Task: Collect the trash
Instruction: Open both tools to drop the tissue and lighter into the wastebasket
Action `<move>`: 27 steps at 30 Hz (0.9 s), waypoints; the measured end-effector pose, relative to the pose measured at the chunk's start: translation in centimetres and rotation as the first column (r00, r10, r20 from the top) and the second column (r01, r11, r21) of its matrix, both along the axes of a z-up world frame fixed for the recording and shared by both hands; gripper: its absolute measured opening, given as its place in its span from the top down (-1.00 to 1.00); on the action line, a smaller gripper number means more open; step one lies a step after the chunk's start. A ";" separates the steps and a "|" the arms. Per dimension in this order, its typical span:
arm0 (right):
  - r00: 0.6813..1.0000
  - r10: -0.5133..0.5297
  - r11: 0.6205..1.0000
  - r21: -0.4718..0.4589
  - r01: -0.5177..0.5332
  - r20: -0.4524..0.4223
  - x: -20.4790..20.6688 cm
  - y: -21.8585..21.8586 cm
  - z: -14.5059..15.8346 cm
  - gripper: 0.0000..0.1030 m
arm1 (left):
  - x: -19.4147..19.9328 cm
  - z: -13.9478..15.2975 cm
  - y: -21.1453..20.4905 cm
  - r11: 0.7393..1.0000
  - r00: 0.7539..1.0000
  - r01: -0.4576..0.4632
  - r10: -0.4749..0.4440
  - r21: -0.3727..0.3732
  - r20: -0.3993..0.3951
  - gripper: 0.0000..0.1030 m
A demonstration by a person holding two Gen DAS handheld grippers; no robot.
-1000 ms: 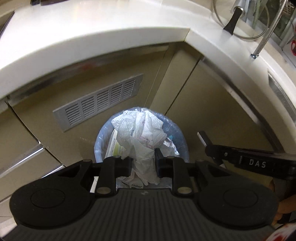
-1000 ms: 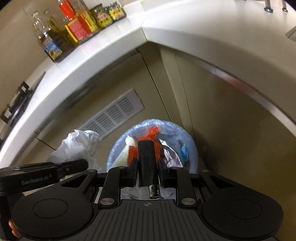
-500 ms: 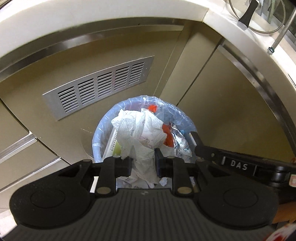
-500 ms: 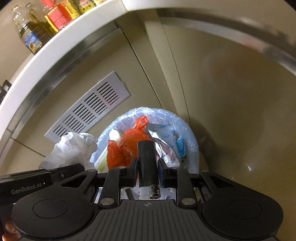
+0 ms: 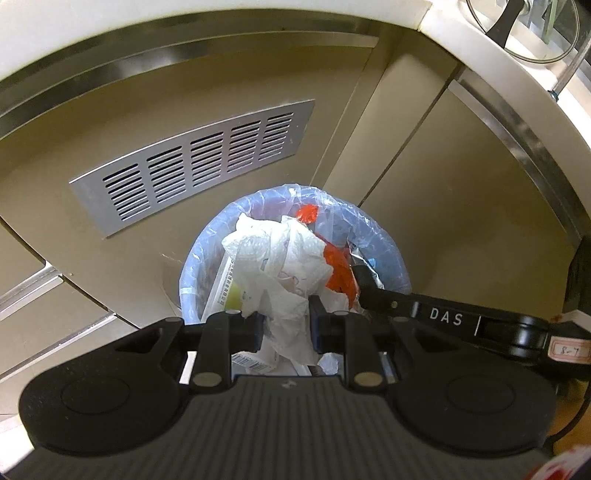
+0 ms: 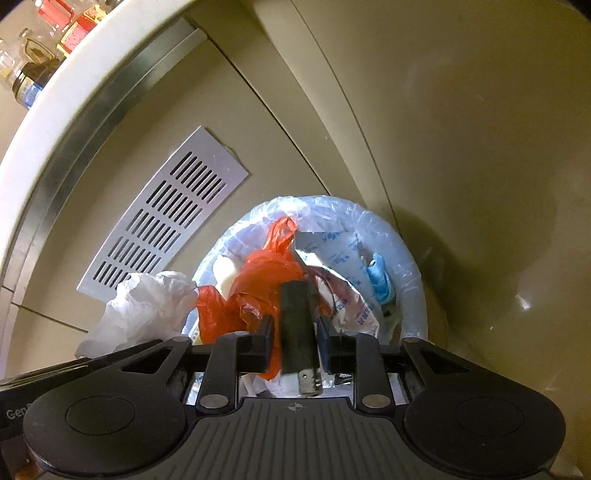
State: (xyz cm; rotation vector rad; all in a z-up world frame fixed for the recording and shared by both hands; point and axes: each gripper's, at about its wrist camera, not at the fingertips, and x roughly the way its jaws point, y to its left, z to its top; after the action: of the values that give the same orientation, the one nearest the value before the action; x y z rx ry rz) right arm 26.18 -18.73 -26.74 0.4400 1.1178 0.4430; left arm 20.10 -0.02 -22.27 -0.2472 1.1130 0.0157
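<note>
A round trash bin with a clear bluish liner stands on the floor in the cabinet corner, full of wrappers and a red plastic bag. My left gripper is shut on a crumpled white paper wad and holds it just above the bin; the wad also shows in the right wrist view. My right gripper is shut on a dark cylindrical object over the bin. The right gripper's arm reaches in from the right in the left wrist view.
Beige cabinet doors enclose the corner, with a metal vent grille behind the bin. A white countertop edge overhangs above. Bottles and jars stand on the counter at upper left. A pan lid lies at top right.
Both grippers have dropped lower and closer to the bin, still holding their items. The counter has slid up out of view and the bin looks larger.
</note>
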 end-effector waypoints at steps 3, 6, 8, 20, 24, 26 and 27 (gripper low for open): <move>1.000 -0.002 1.000 0.000 0.002 0.014 -0.1 -0.2 0.2 0.10 | 0.1 -0.3 -0.1 1.000 1.000 0.004 -0.004 -0.004 -0.004 0.59; 1.000 0.009 1.000 -0.010 -0.009 0.017 -0.1 -0.3 0.3 0.10 | 0.0 -0.5 -0.1 1.000 1.000 0.011 -0.012 -0.010 -0.005 0.59; 1.000 0.015 1.000 -0.028 -0.015 0.020 -0.3 -0.4 0.4 0.10 | 0.0 -0.7 -0.3 1.000 1.000 0.023 -0.023 -0.013 -0.003 0.59; 0.994 0.094 0.988 -0.125 -0.086 0.055 -3.1 -1.8 1.5 0.12 | -0.8 -2.2 -2.4 0.988 0.989 0.149 -0.148 -0.043 0.010 0.59; 0.994 0.096 0.986 -0.139 -0.088 0.052 -3.6 -2.2 1.4 0.29 | 0.0 -4.2 -2.7 0.987 0.988 0.155 -0.156 -0.047 -0.014 0.61; 0.994 0.096 0.986 -0.144 -0.088 0.052 -3.7 -2.4 1.4 0.35 | 0.4 -5.4 -2.7 0.988 0.989 0.145 -0.146 -0.044 -0.035 0.62; 0.994 0.098 0.985 -0.149 -0.089 0.055 -3.7 -2.4 1.4 0.38 | 0.7 -5.9 -2.6 0.990 0.989 0.137 -0.139 -0.046 -0.046 0.62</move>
State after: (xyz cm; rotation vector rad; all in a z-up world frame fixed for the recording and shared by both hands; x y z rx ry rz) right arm 22.45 -21.15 -25.38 0.2446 1.1049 0.4504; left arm 20.80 -2.61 -28.22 -0.2086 1.1778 -0.1259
